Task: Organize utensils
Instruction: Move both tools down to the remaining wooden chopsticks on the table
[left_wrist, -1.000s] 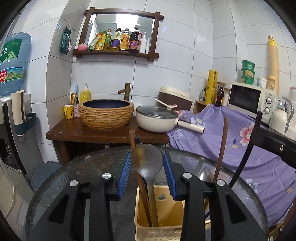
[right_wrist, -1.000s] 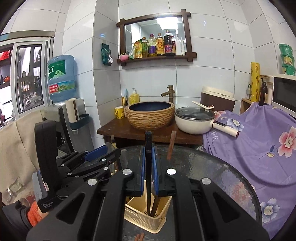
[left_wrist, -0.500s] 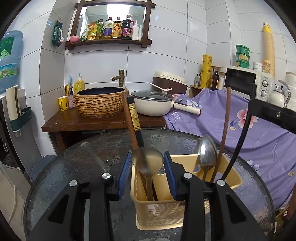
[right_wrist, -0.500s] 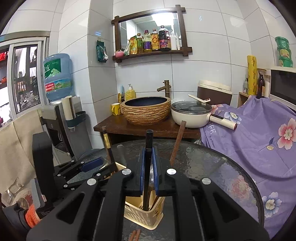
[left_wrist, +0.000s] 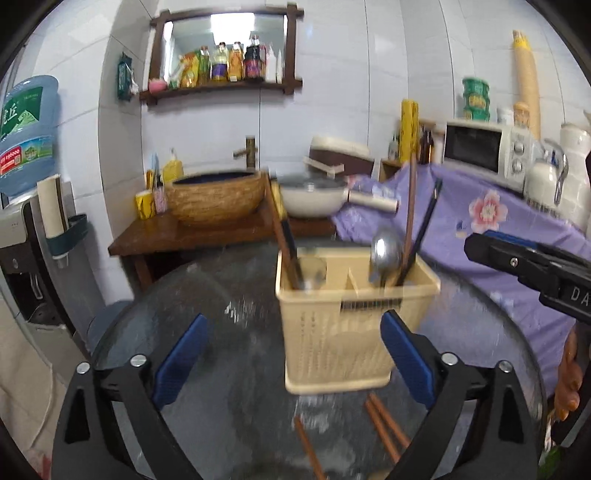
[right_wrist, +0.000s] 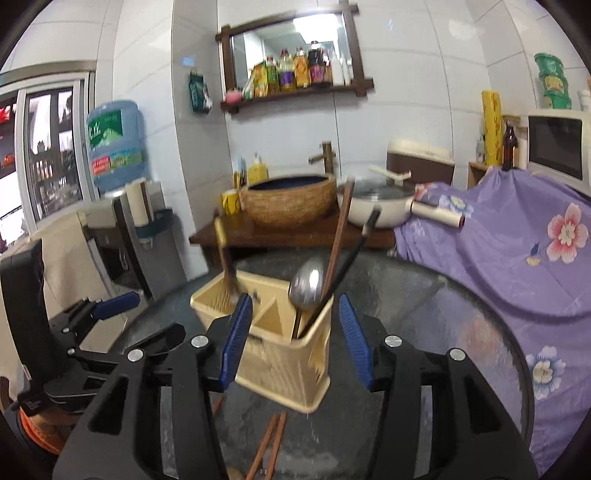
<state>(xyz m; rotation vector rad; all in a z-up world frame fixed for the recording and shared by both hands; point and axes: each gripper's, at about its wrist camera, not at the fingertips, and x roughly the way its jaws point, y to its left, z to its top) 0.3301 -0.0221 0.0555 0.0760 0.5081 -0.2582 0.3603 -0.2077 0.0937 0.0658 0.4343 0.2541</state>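
Both grippers empty, fingers spread wide. Left gripper (left_wrist: 291, 350) sits low over the near part of the round glass bench (left_wrist: 221, 295), blue pads apart, nothing between them but bench and the lower front of the utensil basket (left_wrist: 340, 332). Right gripper (right_wrist: 295, 332) same state: fingers apart, framing the basket (right_wrist: 288, 369) without touching it as far as I can tell. Basket is beige, slotted, two compartments, standing upright around mid-bench. Right compartment holds a metal spoon (left_wrist: 386, 251) bowl-up, a long brown wooden stick (left_wrist: 410, 206) and a black-handled utensil (left_wrist: 424, 229), all leaning toward the right wall of the basket. Left compartment holds a dark-handled utensil with a yellow label (left_wrist: 282, 229) plus a second spoon (left_wrist: 314, 271), blurred, mostly below the rim. Loose brown chopsticks (left_wrist: 384, 424) lie flat on the bench at its near edge, in front of the basket, not inside it; the right wrist view shows a pair (right_wrist: 267, 443) there too. Frames are motion-blurred, so exact chopstick count unclear. Right gripper body visible at the right edge of the left view, well apart from the basket.
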